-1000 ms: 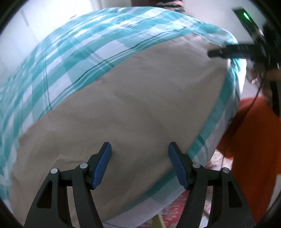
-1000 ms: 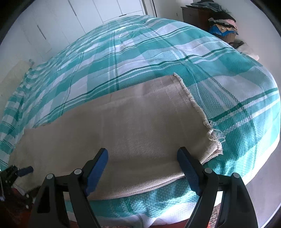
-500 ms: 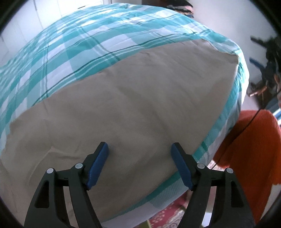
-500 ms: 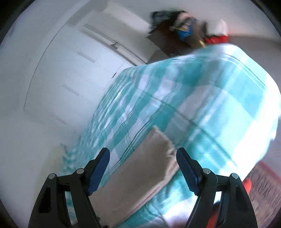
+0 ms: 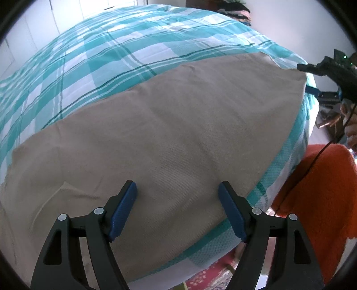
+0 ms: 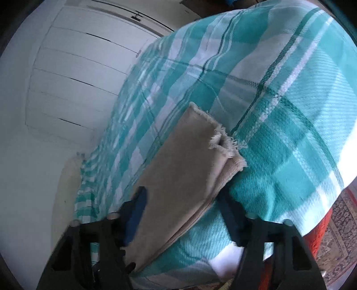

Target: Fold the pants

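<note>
Beige pants [image 5: 169,138] lie flat, folded lengthwise, along the near edge of a bed with a teal and white plaid cover [image 5: 125,44]. My left gripper [image 5: 177,209] is open and empty, just above the wide end of the pants. In the right wrist view the pants [image 6: 185,174] show their frayed hem end in stacked layers. My right gripper [image 6: 183,212] is open and empty, tilted, with the hem end lying between and beyond its jaws. The right gripper also shows in the left wrist view [image 5: 312,78] at the far hem.
The bed cover [image 6: 279,111] drops off at the near edge. An orange cloth [image 5: 321,200] and a patterned rug [image 6: 341,232] lie beside the bed. White cupboard doors [image 6: 73,73] stand behind it. Piled clothes [image 5: 236,11] sit at the back.
My right gripper has swung and tilted, then come in close to the hem end of the pants. My left gripper has shifted slightly over the wide end. Both stay open.
</note>
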Demonstrator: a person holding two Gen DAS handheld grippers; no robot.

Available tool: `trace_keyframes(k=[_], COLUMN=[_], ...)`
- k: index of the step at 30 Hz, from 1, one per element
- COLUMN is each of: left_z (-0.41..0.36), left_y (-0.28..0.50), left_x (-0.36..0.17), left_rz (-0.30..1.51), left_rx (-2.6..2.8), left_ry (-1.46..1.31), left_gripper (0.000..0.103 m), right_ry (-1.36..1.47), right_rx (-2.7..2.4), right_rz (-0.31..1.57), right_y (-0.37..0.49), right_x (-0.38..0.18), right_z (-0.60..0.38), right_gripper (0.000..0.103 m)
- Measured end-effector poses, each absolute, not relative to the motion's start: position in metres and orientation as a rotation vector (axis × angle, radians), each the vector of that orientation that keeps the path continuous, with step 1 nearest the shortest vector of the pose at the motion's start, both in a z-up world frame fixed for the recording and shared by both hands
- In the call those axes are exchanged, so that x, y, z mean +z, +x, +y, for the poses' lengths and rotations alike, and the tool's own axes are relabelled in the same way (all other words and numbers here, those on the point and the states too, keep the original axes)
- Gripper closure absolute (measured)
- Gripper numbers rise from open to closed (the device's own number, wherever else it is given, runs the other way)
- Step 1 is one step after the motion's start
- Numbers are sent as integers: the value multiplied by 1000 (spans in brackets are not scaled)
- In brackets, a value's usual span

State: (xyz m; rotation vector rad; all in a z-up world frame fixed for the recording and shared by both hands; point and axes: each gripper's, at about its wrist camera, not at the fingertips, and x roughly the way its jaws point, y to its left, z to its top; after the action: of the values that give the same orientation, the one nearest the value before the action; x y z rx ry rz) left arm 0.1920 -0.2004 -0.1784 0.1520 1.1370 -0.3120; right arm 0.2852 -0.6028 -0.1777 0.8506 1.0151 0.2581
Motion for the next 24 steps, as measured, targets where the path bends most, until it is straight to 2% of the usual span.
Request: trace_keyframes(k=[3, 5, 9, 11, 12, 15, 18, 24], left_z=[-200, -200, -202, -200, -198, -177, -133, -11], left_y=[192, 193, 191, 190, 190, 188, 179, 164], left_x=[-179, -181, -181, -179, -176, -159, -138, -117], left_rz=[1136, 1138, 1129, 1132, 1141, 1175, 1141, 1075], left_rx=[-311, -306, -293, -296, -299, -314, -296, -96], left_ry=[148, 148, 153, 150, 148, 108, 20, -168], left_gripper=[25, 25, 24, 22, 22, 21, 14, 13], right_ry=[854, 823, 771, 791, 767, 755, 659, 466], right_rx=[283, 305, 206, 189, 158, 139, 213, 455], right_rz=[980, 972, 1084, 1074, 1071, 1045, 948, 784], right_y=[282, 280, 290, 294, 295, 294, 291, 283], right_x=[-169, -164, -186, -195, -195, -183, -131, -13], right_z=[-599, -593, -585, -585, -585, -581, -558, -464], right_gripper=[58, 59, 59, 72, 90, 94, 95, 95])
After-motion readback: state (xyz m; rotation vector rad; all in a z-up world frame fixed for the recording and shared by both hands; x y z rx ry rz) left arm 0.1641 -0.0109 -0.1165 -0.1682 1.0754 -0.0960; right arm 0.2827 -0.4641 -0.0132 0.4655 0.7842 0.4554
